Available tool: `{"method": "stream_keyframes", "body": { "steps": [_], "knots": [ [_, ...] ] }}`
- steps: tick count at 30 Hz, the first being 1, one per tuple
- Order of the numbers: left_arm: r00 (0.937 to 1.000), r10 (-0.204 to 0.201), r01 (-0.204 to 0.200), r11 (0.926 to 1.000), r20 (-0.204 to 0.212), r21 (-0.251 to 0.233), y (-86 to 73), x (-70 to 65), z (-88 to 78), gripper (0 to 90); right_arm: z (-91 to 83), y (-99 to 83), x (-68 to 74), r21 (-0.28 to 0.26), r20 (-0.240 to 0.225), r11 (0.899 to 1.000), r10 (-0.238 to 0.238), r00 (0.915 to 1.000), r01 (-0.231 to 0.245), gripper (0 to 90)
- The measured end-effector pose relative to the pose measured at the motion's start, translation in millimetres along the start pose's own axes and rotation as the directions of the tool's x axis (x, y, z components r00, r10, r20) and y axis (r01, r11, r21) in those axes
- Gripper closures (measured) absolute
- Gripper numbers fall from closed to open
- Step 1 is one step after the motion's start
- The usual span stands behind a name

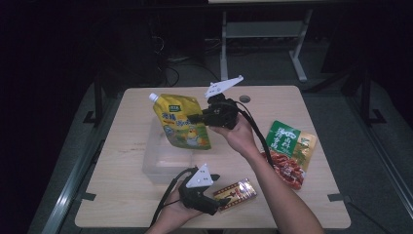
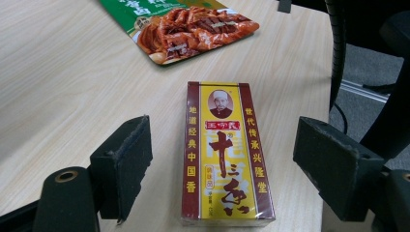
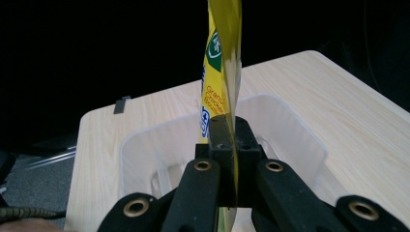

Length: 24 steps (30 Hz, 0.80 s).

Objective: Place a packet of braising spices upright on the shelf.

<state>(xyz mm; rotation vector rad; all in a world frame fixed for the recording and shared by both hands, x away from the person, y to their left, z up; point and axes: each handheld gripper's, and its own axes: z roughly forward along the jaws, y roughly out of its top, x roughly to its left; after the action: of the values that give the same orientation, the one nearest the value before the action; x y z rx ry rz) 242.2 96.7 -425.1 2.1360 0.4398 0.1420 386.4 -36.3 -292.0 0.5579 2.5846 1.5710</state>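
Note:
My right gripper (image 1: 197,118) is shut on the edge of a yellow spouted pouch (image 1: 182,121) and holds it in the air above a clear plastic bin (image 1: 156,165). In the right gripper view the pouch (image 3: 222,72) stands edge-on between the closed pads (image 3: 220,140), with the bin (image 3: 145,145) below it. My left gripper (image 1: 225,200) rests near the table's front edge, open. Its jaws stand on either side of a red and yellow spice box (image 2: 222,154) without touching it. The spice box (image 1: 237,193) lies flat on the table.
A green packet of braised meat (image 1: 288,152) lies at the right of the wooden table (image 1: 122,195) and reappears as the meat packet (image 2: 183,24) beyond the box. A cable hole (image 1: 245,99) sits near the far edge. Dark floor and desk legs lie behind.

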Motion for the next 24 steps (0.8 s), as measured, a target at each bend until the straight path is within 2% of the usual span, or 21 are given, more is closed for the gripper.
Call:
{"method": "stream_keyframes", "body": {
  "steps": [3, 6, 24],
  "knots": [
    [1.0000, -0.002, 0.002, 1.0000, 0.002, 0.003, -0.9, 0.5, -0.4, 20.9, 9.9, 1.6, 4.2, -0.015, -0.018, 1.000, 0.005, 0.9998, -0.005, 89.8],
    [1.0000, -0.004, 0.004, 1.0000, 0.001, 0.002, -1.4, 0.0, -0.5, 21.0, 21.6, 1.8, 7.0, -0.005, -0.034, 1.000, 0.000, 0.9994, 0.000, 89.8],
    [1.0000, -0.009, 0.009, 0.9999, 0.001, 0.011, -4.8, 0.6, -1.7, 21.2, 53.4, -2.0, 12.4, 0.000, -0.059, 1.000, 0.016, 0.9981, -0.016, 89.8]
  ]
}}
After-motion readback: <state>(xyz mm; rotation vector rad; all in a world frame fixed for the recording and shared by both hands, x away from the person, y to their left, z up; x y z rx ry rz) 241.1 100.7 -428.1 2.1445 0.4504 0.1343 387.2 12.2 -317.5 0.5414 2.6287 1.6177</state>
